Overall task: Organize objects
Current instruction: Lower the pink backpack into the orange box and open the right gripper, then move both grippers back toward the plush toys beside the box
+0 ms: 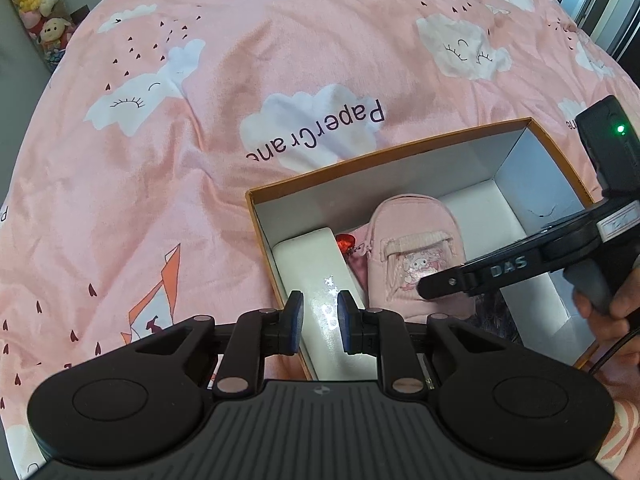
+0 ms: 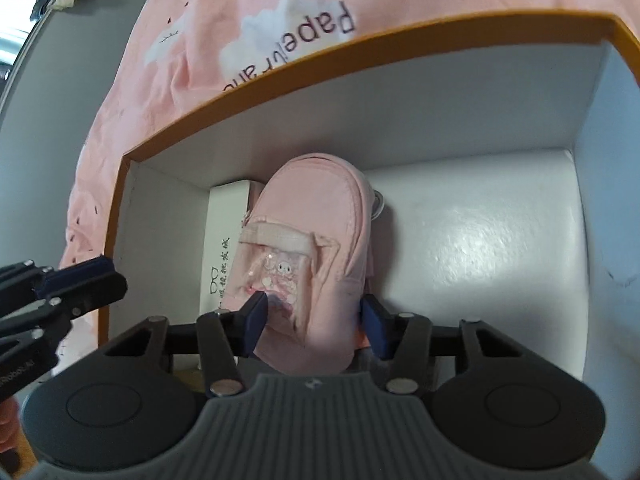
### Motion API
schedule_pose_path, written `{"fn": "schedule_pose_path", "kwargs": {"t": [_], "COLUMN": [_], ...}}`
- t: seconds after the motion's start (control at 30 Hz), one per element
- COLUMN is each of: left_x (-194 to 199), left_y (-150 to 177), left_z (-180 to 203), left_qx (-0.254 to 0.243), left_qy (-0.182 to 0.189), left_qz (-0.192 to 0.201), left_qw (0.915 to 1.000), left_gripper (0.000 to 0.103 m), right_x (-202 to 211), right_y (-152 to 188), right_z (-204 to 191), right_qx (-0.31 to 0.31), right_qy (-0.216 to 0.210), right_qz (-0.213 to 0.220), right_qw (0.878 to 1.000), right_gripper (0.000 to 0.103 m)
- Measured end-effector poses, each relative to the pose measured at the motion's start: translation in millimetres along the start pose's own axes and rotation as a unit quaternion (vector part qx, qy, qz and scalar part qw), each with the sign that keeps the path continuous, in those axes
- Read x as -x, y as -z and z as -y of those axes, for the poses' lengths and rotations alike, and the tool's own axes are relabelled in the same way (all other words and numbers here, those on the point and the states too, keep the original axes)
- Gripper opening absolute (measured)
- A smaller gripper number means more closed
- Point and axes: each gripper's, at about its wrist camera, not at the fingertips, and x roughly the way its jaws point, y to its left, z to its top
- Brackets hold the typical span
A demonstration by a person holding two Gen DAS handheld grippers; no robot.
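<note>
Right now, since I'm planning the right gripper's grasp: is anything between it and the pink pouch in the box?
Nothing visible. The pink pouch already sits between the right gripper's fingers inside the orange box. The white case lies beside the pouch, outside the fingers.

So the whole thing sits on a bed (image 1: pixel 280 60) with a pink cover, kinda rumpled, printed with white smiling clouds, tiny dark hearts, an orange paper-crane shape and the words "PaperCrane" upside down from the left wrist view. Only thing lying straight on the cover is an open cardboard box (image 1: pixel 360 162), orange on the outside and rim, white inside, parked toward the near right part of the bed. The rest of the cover around it is just bare fabric and wrinkles.
</note>
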Motion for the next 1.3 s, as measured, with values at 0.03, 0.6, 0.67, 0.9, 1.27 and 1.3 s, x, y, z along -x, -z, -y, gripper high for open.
{"fn": "schedule_pose_path", "kwargs": {"t": [0.03,0.6,0.67,0.9,1.27,1.3], "left_x": [0,5,5,7,2,3], "left_y": [0,4,4,7,10,11], "left_z": [0,0,0,1,5,6], "left_qx": [0.000,0.001,0.001,-0.001,0.003,0.001], "left_qy": [0.001,0.006,0.006,0.009,0.013,0.014], "left_qz": [0.001,0.012,0.012,0.011,0.007,0.009], "left_qw": [1.0000,0.9999,0.9999,0.9999,0.9999,0.9999], "left_gripper": [0.023,0.023,0.023,0.023,0.023,0.023], "right_x": [0,26,25,3,-10,-7], "right_y": [0,15,23,45,39,40], "right_z": [-2,-32,-38,-66,-69,-69], "right_qx": [0.002,0.117,0.163,0.340,0.450,0.448], "right_qy": [0.005,0.049,0.053,0.108,0.137,0.137], "right_qz": [0.005,0.023,0.013,-0.011,-0.042,-0.039], "right_qw": [1.000,0.992,0.985,0.934,0.882,0.883], "right_gripper": [0.050,0.062,0.068,0.069,0.053,0.055]}}
